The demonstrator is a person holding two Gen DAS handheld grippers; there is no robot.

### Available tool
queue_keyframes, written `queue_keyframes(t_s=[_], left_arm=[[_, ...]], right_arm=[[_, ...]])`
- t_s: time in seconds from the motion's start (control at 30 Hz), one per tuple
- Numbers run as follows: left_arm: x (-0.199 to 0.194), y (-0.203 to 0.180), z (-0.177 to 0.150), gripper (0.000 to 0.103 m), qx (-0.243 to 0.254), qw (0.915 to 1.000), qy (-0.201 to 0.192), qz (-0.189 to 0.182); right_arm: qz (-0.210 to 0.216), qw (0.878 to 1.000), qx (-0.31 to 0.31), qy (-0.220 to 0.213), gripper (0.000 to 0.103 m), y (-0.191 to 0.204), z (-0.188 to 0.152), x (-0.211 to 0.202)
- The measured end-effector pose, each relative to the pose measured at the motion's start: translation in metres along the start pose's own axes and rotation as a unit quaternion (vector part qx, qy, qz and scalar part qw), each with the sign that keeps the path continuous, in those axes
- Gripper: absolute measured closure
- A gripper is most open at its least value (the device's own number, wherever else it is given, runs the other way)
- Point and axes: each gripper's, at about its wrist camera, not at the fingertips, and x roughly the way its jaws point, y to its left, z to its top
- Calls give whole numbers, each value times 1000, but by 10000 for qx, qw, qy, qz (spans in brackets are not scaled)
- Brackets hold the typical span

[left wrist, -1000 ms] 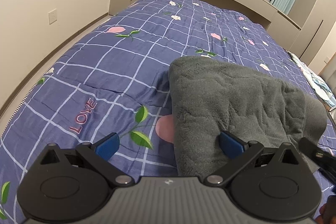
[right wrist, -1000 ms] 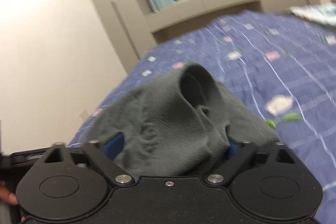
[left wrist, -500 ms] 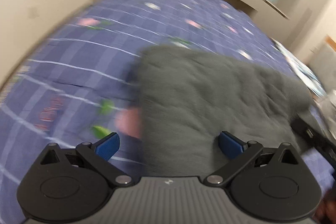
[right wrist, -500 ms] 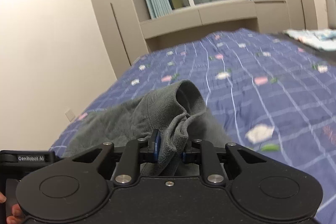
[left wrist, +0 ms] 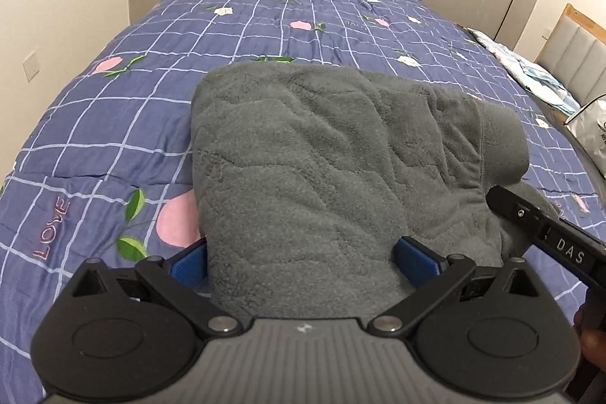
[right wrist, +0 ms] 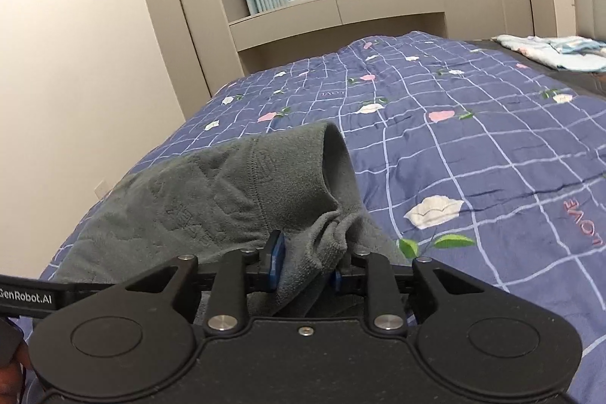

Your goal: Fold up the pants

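The grey fleece pants (left wrist: 325,173) are spread in a folded heap on the blue checked quilt (left wrist: 113,124). Their near edge is straddled by the wide-open left gripper (left wrist: 303,260), though whether its fingers touch the cloth cannot be made out. A bunched fold of the pants' right end is pinched between the closed fingers of the right gripper (right wrist: 306,265).

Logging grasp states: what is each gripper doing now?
Left gripper: open, straddling the grey fleece pants.
Right gripper: shut on the pants.

Grey fleece pants (left wrist: 322,169) lie on a blue white-checked quilt (left wrist: 113,108) with pink flowers.
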Motion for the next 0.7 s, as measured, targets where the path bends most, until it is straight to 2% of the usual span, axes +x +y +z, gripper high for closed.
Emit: queue_keyframes(t_s=[0.07,0.1,0.13,0.17,0.2,0.23,0.3,0.43,0.5,0.57,0.6,0.7], left_arm=[[-2,9,6,1,-134,9998,108,-132],[-3,13,9,1,-210,9994,169,-195],[-4,18,11,1,-280,9991,216,-252],[-7,23,14,1,-331,9988,217,-280],[-10,27,17,1,-357,9989,161,-257],[-14,31,20,1,-374,9991,37,-201],[-21,39,26,1,-426,9986,-287,-93],[-21,48,46,0,-488,9960,-702,251],[-12,47,53,0,-345,9952,-798,444],[5,41,60,0,-130,9937,-833,734],[13,37,62,0,-51,9926,-834,882],[30,21,60,1,129,9907,-885,1028]], right_arm=[[-12,10000,-80,-21,62,1,2,-4],[-23,9999,-143,-33,52,1,3,-6],[-64,9998,-206,-47,36,1,5,-10],[-110,9995,-268,-79,28,2,6,-13],[-135,9993,-318,-148,15,0,9,-16],[-175,9989,-372,-241,7,1,12,-19],[-273,9971,-554,-443,1,6,18,-21],[-423,9923,-997,-605,1,24,34,-5],[-515,9870,-1357,-692,1,37,42,12],[-875,9778,-1730,-798,1,46,47,32],[-1040,9747,-1813,-796,1,48,51,43],[-1150,9728,-1873,-735,1,44,60,70]])
